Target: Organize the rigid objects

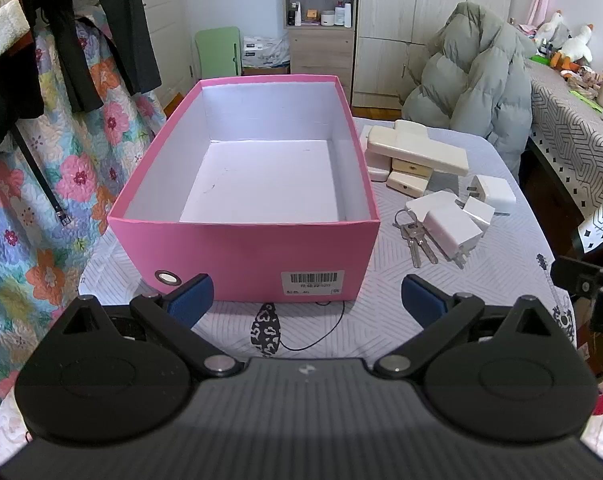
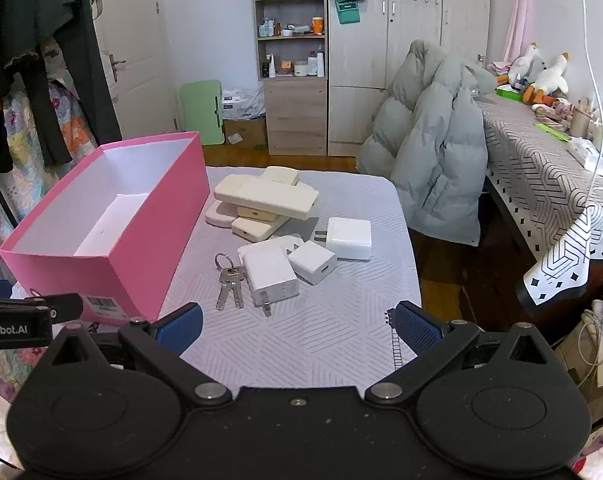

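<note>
An empty pink box (image 1: pixel 245 256) (image 2: pixel 133 272) with a white inside stands on the grey quilted table (image 2: pixel 321 344). Right of it lie stacked cream blocks (image 1: pixel 415 152) (image 2: pixel 267 198), several white plug chargers (image 1: pixel 451 226) (image 2: pixel 313 256) and a bunch of keys (image 1: pixel 415 240) (image 2: pixel 229 282). My left gripper (image 1: pixel 307 300) hovers open just in front of the box's near wall, holding nothing. In front of the chargers and keys, my right gripper (image 2: pixel 299 328) is open and empty too. In the right wrist view the left gripper (image 2: pixel 25 316) shows at the left edge.
A grey puffer coat (image 2: pixel 433 152) hangs over a chair behind the table's far right corner. A patterned desk (image 2: pixel 549 184) with plush toys stands to the right. Floral fabric and dark clothes (image 1: pixel 61 80) hang at the left. Wardrobe and shelves line the back wall.
</note>
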### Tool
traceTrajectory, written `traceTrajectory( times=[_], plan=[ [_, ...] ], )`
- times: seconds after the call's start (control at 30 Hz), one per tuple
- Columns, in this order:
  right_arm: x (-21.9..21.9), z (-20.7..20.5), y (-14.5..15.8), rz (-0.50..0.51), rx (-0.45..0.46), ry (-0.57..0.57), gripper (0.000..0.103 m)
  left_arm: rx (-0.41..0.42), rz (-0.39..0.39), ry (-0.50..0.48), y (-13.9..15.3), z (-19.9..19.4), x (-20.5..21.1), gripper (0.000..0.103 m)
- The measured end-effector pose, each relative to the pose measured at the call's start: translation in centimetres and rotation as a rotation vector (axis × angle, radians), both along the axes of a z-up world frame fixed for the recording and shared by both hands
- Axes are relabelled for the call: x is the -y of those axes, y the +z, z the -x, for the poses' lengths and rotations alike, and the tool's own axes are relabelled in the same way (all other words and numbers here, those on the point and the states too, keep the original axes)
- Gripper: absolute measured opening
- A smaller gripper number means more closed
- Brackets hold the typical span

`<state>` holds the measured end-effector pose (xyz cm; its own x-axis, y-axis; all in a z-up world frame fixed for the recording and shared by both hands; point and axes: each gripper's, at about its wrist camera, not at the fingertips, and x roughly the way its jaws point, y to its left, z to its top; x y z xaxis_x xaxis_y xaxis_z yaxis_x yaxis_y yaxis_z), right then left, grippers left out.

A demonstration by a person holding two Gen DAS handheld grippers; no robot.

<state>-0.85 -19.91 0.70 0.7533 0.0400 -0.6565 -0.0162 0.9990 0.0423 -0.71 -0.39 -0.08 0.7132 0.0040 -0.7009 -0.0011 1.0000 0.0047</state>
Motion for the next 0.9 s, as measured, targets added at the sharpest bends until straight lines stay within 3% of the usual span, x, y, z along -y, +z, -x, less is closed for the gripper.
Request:
traceTrajectory(
  times=[0.9],
  plan=[
    [0.88,0.13,-0.25,-0.008,-0.005,-0.018,0.103,-0.009,-0.004,-0.020,0.25,-0.01,0.26,0.100]
  ],
)
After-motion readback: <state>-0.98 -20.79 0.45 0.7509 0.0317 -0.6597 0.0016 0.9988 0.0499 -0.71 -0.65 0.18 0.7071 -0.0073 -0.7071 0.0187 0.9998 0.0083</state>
